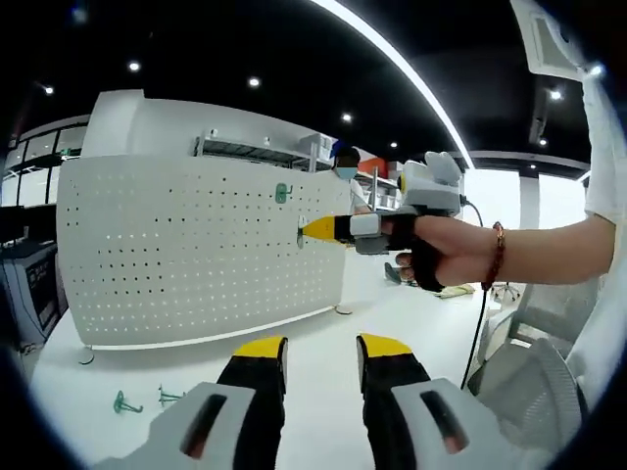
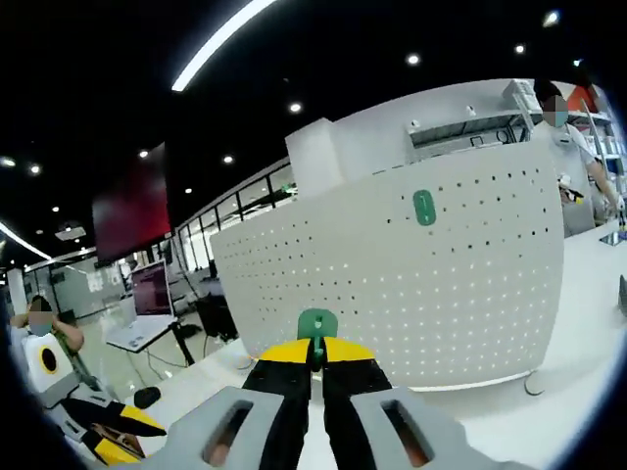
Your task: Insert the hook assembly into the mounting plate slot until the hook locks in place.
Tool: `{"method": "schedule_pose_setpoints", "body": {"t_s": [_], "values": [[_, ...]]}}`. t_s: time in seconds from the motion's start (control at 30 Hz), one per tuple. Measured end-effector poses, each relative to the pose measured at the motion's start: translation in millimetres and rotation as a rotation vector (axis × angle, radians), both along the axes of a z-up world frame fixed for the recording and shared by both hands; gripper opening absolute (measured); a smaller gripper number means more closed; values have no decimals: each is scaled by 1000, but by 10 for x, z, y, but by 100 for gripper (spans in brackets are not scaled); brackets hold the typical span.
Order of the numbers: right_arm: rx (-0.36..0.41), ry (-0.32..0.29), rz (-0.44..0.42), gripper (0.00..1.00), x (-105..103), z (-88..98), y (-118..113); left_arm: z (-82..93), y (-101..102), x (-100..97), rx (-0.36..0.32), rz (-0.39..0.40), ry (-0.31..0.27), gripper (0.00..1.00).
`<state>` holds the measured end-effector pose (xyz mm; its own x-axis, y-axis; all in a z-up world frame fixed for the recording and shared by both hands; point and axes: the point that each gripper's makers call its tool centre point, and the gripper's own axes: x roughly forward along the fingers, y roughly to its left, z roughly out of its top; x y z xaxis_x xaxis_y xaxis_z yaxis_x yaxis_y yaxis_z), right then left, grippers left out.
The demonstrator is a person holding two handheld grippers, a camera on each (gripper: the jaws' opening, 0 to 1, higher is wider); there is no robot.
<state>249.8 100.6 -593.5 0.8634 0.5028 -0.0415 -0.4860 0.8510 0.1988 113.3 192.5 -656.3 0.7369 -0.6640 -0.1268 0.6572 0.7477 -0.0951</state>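
A white perforated mounting plate (image 1: 196, 255) stands upright on the white table; one green hook (image 1: 282, 193) hangs on it near its top right. In the left gripper view my left gripper (image 1: 321, 351) stands open and empty over the table, and the right gripper (image 1: 315, 230) reaches in from the right with its yellow tip at the plate's face. In the right gripper view the right gripper (image 2: 315, 354) is shut on a green hook (image 2: 316, 328), facing the plate (image 2: 392, 284), where the hung hook (image 2: 423, 208) shows higher up.
Two loose green hooks (image 1: 127, 402) (image 1: 168, 397) lie on the table (image 1: 313, 323) at the near left. A person stands behind the plate (image 1: 345, 171). A white chair (image 1: 534, 352) is at the right. Desks and another person (image 2: 44, 352) are at the far left.
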Motion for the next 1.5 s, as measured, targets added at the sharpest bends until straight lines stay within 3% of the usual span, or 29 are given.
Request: {"method": "schedule_pose_setpoints", "body": {"t_s": [0.27,0.4,0.5,0.53,0.63,0.77,1.5], "values": [[1,-20,-63,2,249,126,-90,-4,112,-59,4,16,-1,40],[-47,-54,-96,2,371,215,-110,-69,149,-79,-23,28,44,43],[-55,-71,-122,2,439,282,-147,-84,148,-90,-11,28,34,44],[-101,-85,-147,2,485,307,-193,-86,142,-98,-14,25,40,44],[-77,-92,-156,2,563,394,-194,-77,137,-107,-15,21,33,46],[-101,-116,-179,2,660,495,-201,-52,123,-119,-35,7,39,47],[-156,-163,-275,2,1053,706,-224,-21,262,-36,-42,13,32,52]]}}
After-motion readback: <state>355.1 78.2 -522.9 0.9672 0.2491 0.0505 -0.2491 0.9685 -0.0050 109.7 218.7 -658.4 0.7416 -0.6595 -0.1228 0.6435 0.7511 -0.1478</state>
